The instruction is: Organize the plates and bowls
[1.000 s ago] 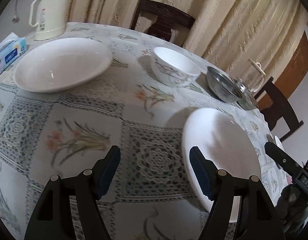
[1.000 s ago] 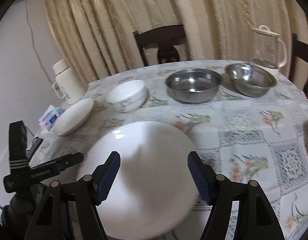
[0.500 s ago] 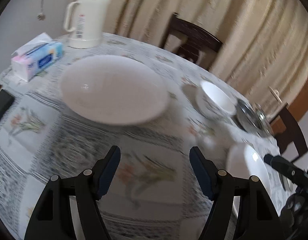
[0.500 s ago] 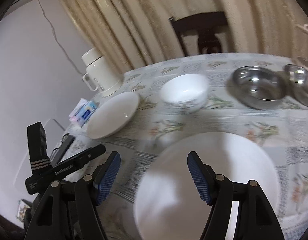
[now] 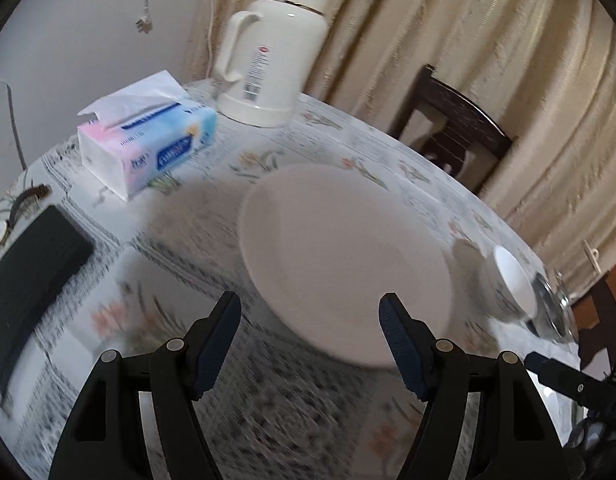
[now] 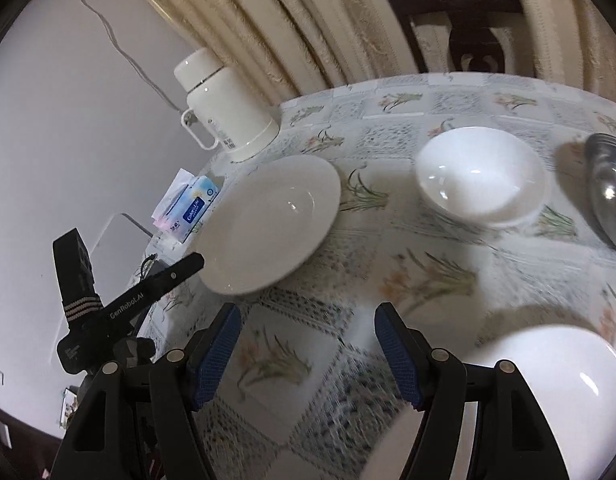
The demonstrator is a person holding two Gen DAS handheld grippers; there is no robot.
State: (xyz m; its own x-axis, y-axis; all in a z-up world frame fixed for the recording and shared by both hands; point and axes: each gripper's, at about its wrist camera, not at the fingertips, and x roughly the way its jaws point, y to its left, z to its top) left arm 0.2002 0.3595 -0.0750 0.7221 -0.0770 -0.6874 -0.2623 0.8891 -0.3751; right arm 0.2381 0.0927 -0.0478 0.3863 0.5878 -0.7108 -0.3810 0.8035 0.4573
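Observation:
A white plate (image 5: 340,256) lies on the floral tablecloth just ahead of my left gripper (image 5: 310,320), which is open and empty. The same plate (image 6: 268,224) shows in the right wrist view, with the left gripper's finger (image 6: 164,276) beside its near-left edge. My right gripper (image 6: 306,332) is open and empty above the cloth. A second white plate (image 6: 528,392) lies at its lower right. A white ceramic bowl (image 6: 480,176) stands beyond, also seen small in the left wrist view (image 5: 512,280). A steel bowl (image 6: 608,188) is at the right edge.
A cream thermos jug (image 5: 272,48) and a tissue box (image 5: 148,140) stand at the table's far left. A black case (image 5: 32,264) and a watch (image 5: 0,232) lie by the left edge. A dark wooden chair (image 5: 448,124) stands behind, before curtains.
Both grippers have swung left. The far plate is now close in front of my left gripper. The near plate has slid to the lower right of the right wrist view.

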